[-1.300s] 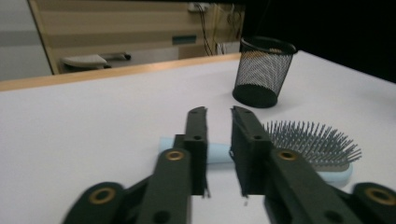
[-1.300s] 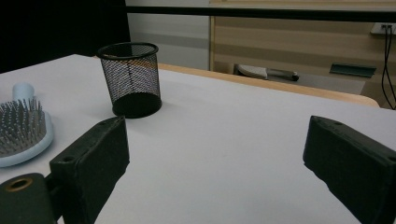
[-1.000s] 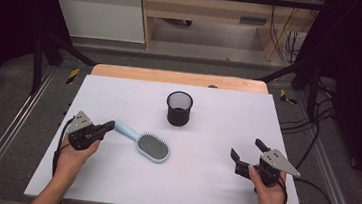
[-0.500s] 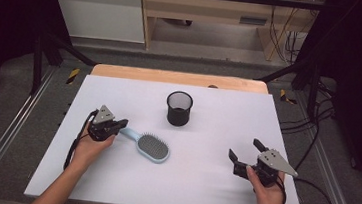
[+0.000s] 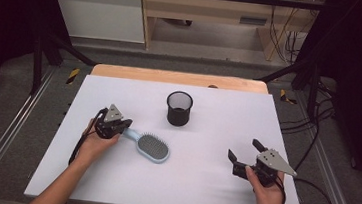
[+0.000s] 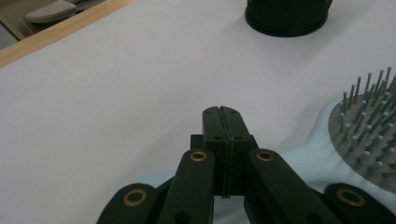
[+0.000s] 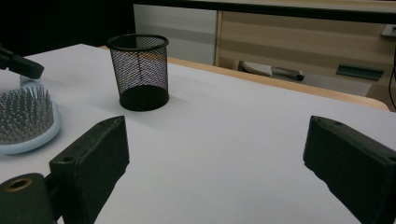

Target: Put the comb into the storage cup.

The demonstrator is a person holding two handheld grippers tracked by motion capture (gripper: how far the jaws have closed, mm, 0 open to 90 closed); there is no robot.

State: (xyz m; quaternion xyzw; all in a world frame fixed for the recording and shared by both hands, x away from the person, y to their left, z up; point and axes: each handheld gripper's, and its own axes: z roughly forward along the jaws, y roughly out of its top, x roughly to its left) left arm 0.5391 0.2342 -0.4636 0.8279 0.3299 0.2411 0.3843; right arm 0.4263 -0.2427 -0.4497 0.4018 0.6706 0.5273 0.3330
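The white table point(image 5: 211, 185) carries 2 loose things. The black mesh pencil cup point(image 5: 179, 108) stands upright near the middle, toward the far edge. The light blue hairbrush point(image 5: 149, 145) lies flat, bristles up, left of centre and nearer than the cup, its handle pointing left and its oval head to the right. The right gripper point(image 5: 245, 151) is held at the near right, well apart from both things, its 2 jaws spread wide with nothing between them. The left gripper point(image 5: 123, 125) sits at the handle end of the hairbrush; in the left gripper view its 2 jaws are pressed together directly above the handle, pinching nothing.
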